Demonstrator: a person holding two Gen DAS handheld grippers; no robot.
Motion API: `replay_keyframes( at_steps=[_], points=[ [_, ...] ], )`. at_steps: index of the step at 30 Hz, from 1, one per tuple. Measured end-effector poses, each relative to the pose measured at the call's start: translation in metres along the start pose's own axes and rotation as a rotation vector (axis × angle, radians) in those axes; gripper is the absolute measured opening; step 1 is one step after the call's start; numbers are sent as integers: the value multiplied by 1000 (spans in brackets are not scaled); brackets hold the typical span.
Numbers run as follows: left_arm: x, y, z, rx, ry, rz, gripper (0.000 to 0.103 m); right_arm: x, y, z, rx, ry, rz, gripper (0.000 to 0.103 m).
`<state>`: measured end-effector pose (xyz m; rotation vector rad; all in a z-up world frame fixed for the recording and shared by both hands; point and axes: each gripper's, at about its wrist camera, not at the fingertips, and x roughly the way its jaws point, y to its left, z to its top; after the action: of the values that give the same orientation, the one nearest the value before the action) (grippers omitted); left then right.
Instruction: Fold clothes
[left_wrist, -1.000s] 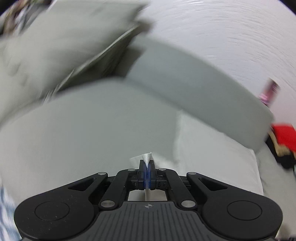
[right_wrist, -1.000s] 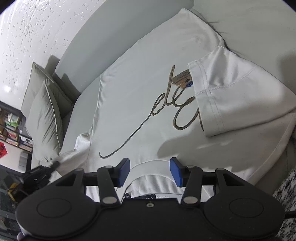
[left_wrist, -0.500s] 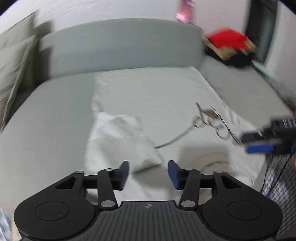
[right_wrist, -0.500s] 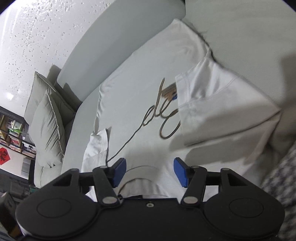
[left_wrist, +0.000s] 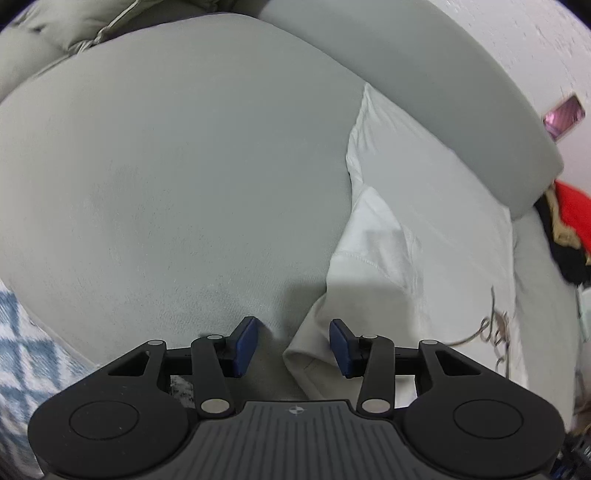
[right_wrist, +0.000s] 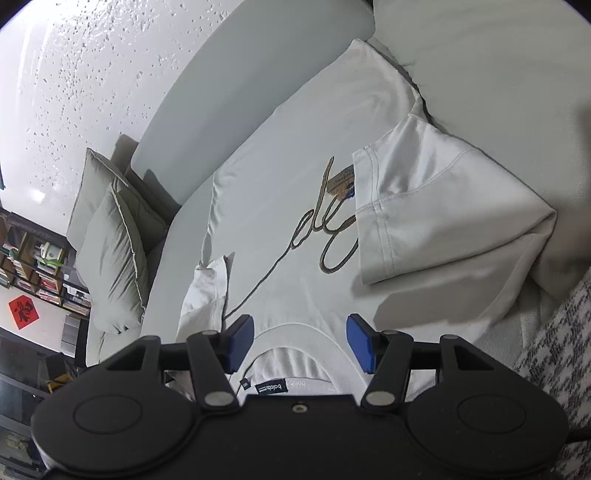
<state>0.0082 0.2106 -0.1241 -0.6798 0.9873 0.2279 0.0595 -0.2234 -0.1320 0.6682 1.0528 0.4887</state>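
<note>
A white T-shirt is spread flat on a grey sofa, with its neck hole nearest the right gripper. The right sleeve is already folded in over the brown writing on the front. The left sleeve is only bunched up at the shirt's left edge.

The left gripper is held low over that sleeve's cuff. Its jaws have just been closing a little, yet a gap is still seen, and the cuff edge lies partly between the pads without being pinched. The right gripper is held open above the collar, and nothing is gripped by it.

If the left jaws are shut now, only a thin bit of hem may be caught, and it could be dropped mid-fold. The sofa cover might perhaps be pinched too, though how close the pads are to it cannot be seen well. If the sleeve is pulled hard, the flat body could be dragged crooked.
</note>
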Motion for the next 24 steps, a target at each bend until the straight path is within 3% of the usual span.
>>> replay_keyframes(
  at_steps=[1, 2, 4, 8, 12, 15, 18, 20, 21, 23, 24],
  points=[
    [0, -2, -2, 7, -6, -29, 28, 0, -1, 0, 4, -2, -1, 55],
    [-1, -3, -5, 12, -13, -56, 0, 0, -2, 0, 10, -3, -2, 55],
    [-6, -2, -11, 4, -40, -93, 0, 1, -3, 0, 21, -4, -7, 55],
    [-17, -4, -24, -16, -147, 60, 1, 0, -4, -1, 22, -16, -23, 55],
    [-17, -31, -31, 85, -158, 195, 6, -2, -6, 1, 16, -24, -50, 55],
    [-35, -40, -36, 122, -265, 273, 7, -10, -5, 3, 9, -49, -49, 55],
    [-45, -50, -30, 216, -345, 219, 7, -20, -4, 11, -17, -118, -69, 54],
    [-28, -57, -21, 260, -327, 178, 7, -21, -7, 21, -30, -173, -141, 38],
    [-17, -61, -17, 276, -313, 155, 8, -18, -9, 28, -34, -191, -183, 24],
    [8, -67, -9, 308, -277, 136, 8, -5, -17, 41, -49, -198, -268, 21],
    [22, -70, -7, 328, -247, 161, 8, 4, -21, 47, -70, -197, -320, 21]
  ],
)
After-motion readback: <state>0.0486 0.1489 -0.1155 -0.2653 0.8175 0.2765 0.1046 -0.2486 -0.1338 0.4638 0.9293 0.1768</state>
